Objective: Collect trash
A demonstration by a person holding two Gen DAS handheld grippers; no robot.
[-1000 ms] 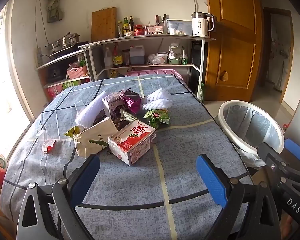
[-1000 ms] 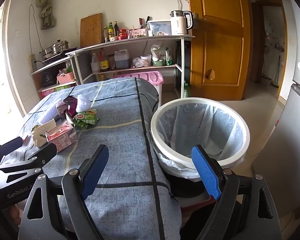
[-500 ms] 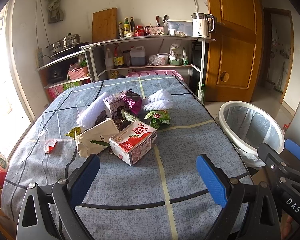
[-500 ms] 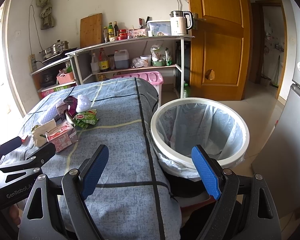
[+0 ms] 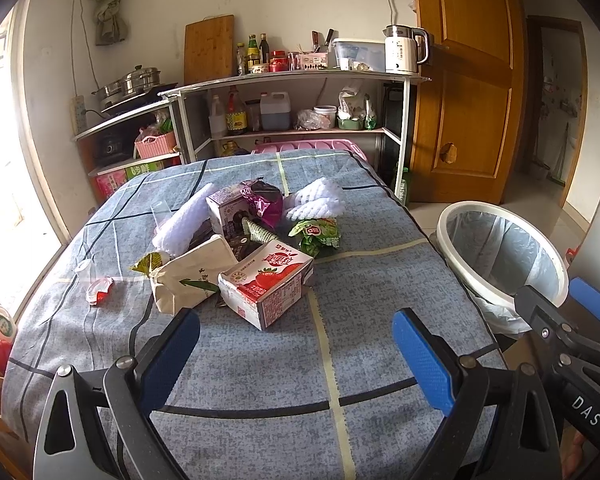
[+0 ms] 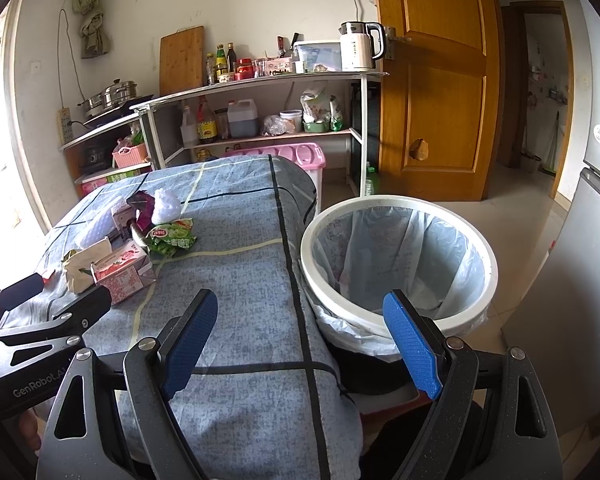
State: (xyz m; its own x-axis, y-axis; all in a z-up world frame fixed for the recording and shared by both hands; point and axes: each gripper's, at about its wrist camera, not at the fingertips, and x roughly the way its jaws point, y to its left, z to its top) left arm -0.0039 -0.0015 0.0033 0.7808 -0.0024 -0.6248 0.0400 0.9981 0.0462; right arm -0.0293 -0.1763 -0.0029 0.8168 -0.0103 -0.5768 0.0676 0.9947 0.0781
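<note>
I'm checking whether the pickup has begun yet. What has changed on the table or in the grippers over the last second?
Almost nothing. The left gripper has eased slightly toward the trash pile, so the strawberry milk carton sits a little lower in its view. Nothing was grasped or released. Both grippers stay open and empty; the right gripper, the pile and the bin are unmoved.

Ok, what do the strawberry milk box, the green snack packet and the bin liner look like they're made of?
Strawberry milk box: printed coated carton board, judging by its crisp folded edges and faint sheen.
Green snack packet: thin plastic film, crumpled and glossy.
Bin liner: thin translucent plastic, wrinkled, folded over the white bin, which looks like rigid plastic.
</note>
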